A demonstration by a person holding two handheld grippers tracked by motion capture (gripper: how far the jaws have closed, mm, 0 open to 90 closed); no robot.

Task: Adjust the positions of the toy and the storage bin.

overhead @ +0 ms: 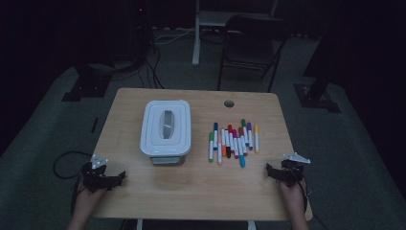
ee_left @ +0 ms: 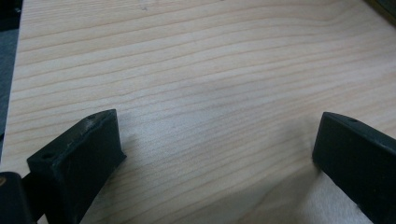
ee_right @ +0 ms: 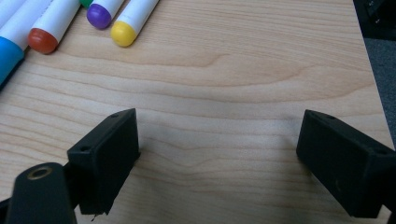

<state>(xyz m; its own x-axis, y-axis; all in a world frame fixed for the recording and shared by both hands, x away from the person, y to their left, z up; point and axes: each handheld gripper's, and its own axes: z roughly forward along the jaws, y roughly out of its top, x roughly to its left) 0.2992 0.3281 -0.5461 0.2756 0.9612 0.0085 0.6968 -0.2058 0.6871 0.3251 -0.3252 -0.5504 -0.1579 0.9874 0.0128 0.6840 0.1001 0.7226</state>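
A white lidded plastic box (overhead: 166, 130) stands on the wooden table (overhead: 191, 187), left of centre. To its right lie several coloured markers (overhead: 233, 140) side by side. My left gripper (overhead: 112, 179) rests at the table's near left edge, open, with bare wood (ee_left: 215, 121) between its jaws. My right gripper (overhead: 274, 172) sits at the near right edge, open too, nothing between its jaws. In the right gripper view the yellow (ee_right: 133, 19), purple (ee_right: 104, 11), orange-red (ee_right: 52, 29) and blue (ee_right: 8, 53) marker ends lie beyond the gripper (ee_right: 217, 140) at upper left.
A round cable hole (overhead: 229, 103) sits near the table's far edge. Behind the table stand a dark folding chair (overhead: 249, 43) and stand legs on the grey floor. Cables trail from both grippers over the table's near corners.
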